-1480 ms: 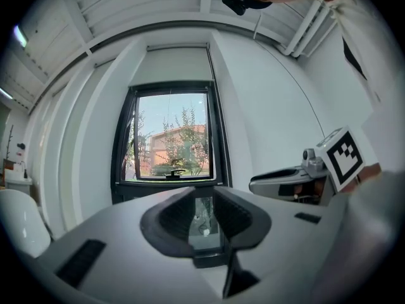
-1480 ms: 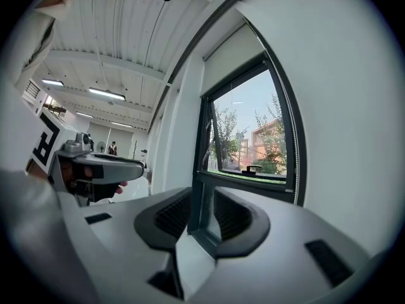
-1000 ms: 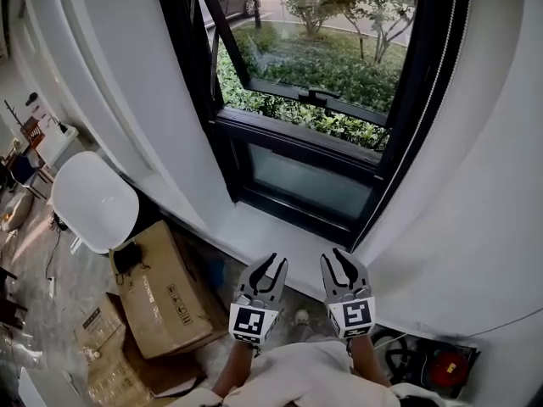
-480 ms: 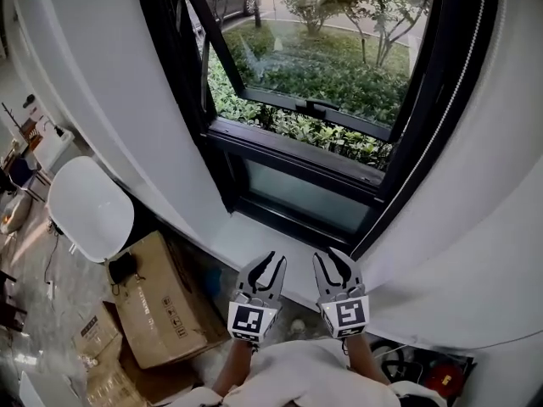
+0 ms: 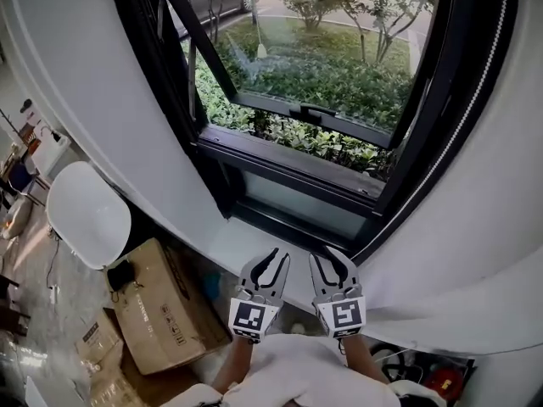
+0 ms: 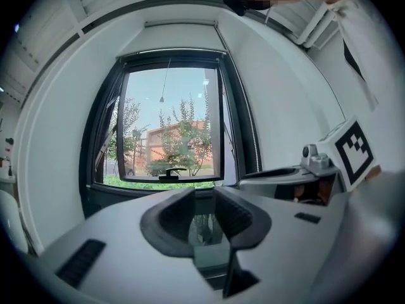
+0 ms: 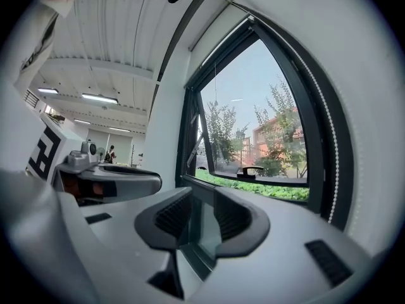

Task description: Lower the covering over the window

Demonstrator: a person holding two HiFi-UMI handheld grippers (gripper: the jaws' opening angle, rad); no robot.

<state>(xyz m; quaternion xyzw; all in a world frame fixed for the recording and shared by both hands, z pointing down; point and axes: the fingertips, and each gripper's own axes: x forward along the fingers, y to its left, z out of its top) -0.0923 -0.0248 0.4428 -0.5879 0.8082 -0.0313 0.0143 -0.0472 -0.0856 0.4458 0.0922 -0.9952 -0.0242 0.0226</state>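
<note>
Cardboard box (image 5: 165, 308) near window (image 5: 293, 161): head view only

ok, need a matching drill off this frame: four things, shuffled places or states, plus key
Things:
1. window sash
2. chair
3. cardboard box
4. bead chain

Places or states:
A. brown, on the floor
B. pushed open outward
C. runs down the right side of the window frame
D. white, at the left of the head view

Pairs: 1-B, 2-D, 3-A, 4-C
</note>
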